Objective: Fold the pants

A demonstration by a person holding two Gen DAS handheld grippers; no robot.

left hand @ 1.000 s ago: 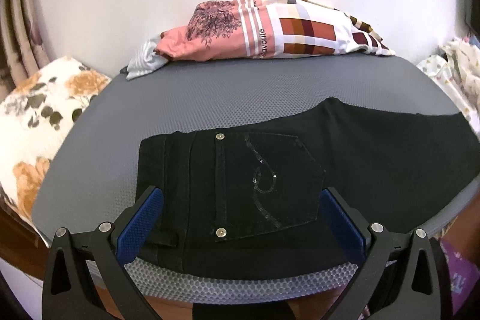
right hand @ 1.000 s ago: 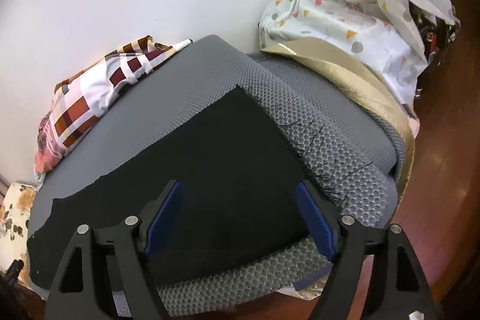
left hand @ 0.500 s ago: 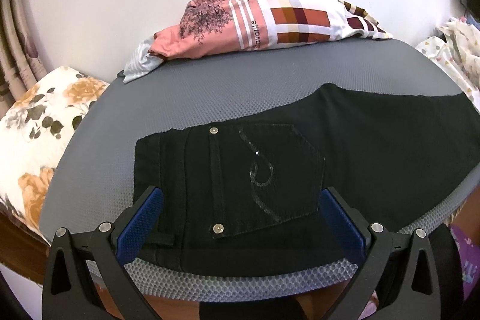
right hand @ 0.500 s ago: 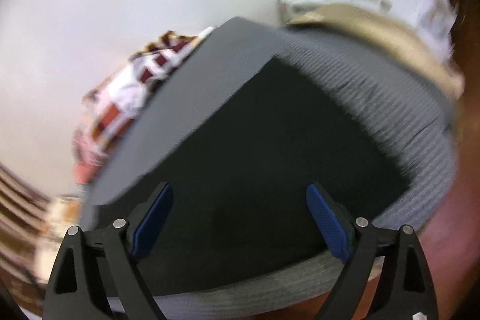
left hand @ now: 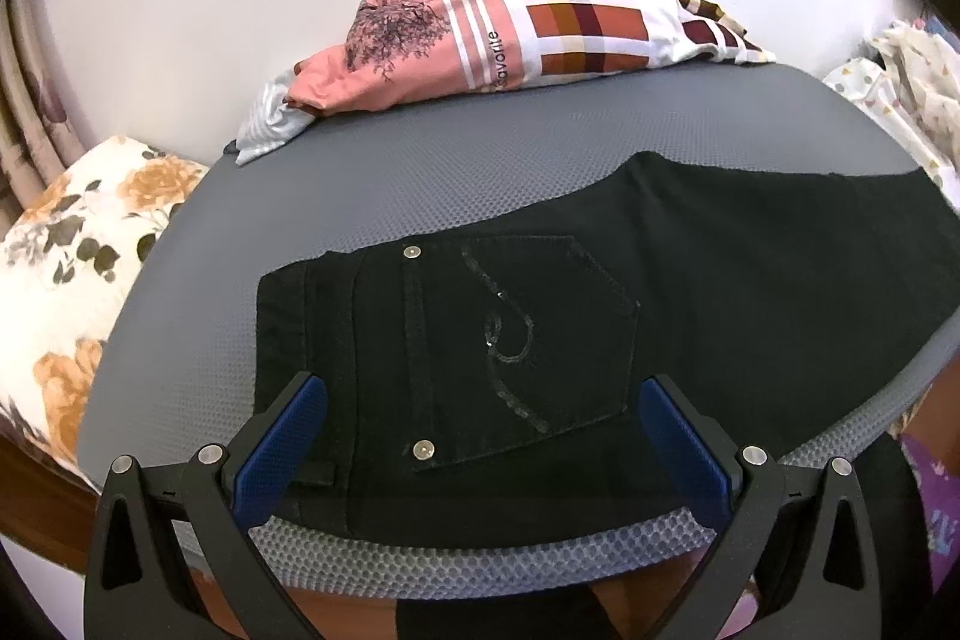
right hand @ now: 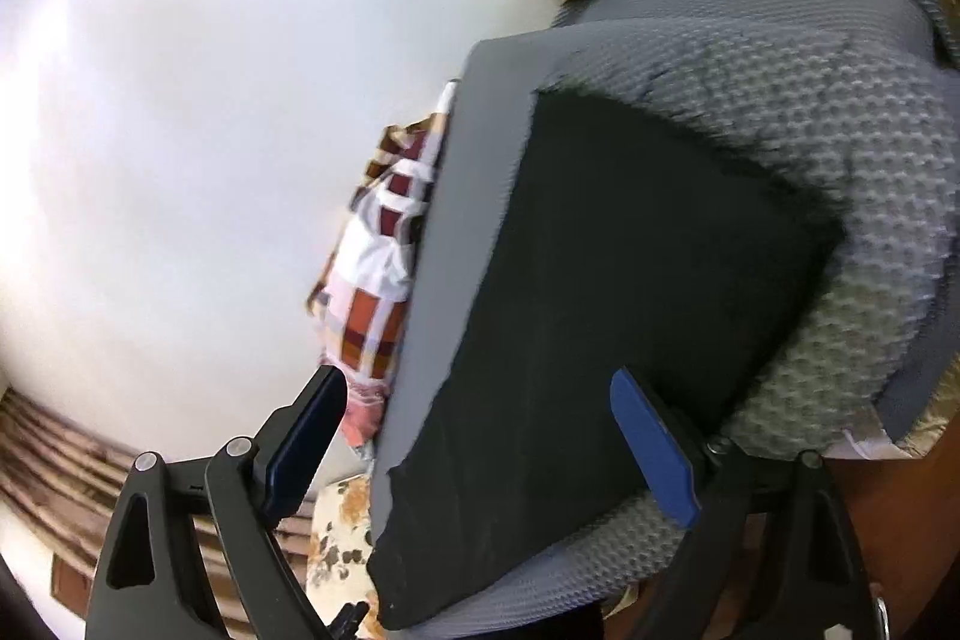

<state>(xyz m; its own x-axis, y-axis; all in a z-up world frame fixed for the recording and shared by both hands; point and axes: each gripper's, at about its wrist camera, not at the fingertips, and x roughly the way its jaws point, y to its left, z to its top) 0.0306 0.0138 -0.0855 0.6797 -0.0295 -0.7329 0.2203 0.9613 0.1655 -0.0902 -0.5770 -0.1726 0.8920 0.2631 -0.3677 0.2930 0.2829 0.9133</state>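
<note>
The black pants (left hand: 600,340) are laid flat lengthwise, legs together, on the grey mattress (left hand: 420,184), and, with the left gripper (left hand: 480,448) and right gripper (right hand: 498,454) spread and empty, the crosswise folds are judged outstanding

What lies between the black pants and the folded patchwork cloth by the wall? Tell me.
Only bare grey mat: the left wrist view shows it between the black pants and the patchwork cloth.

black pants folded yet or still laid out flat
Laid out flat: the black pants stretch lengthwise across the grey mat, back pocket up, leg unfolded.
</note>
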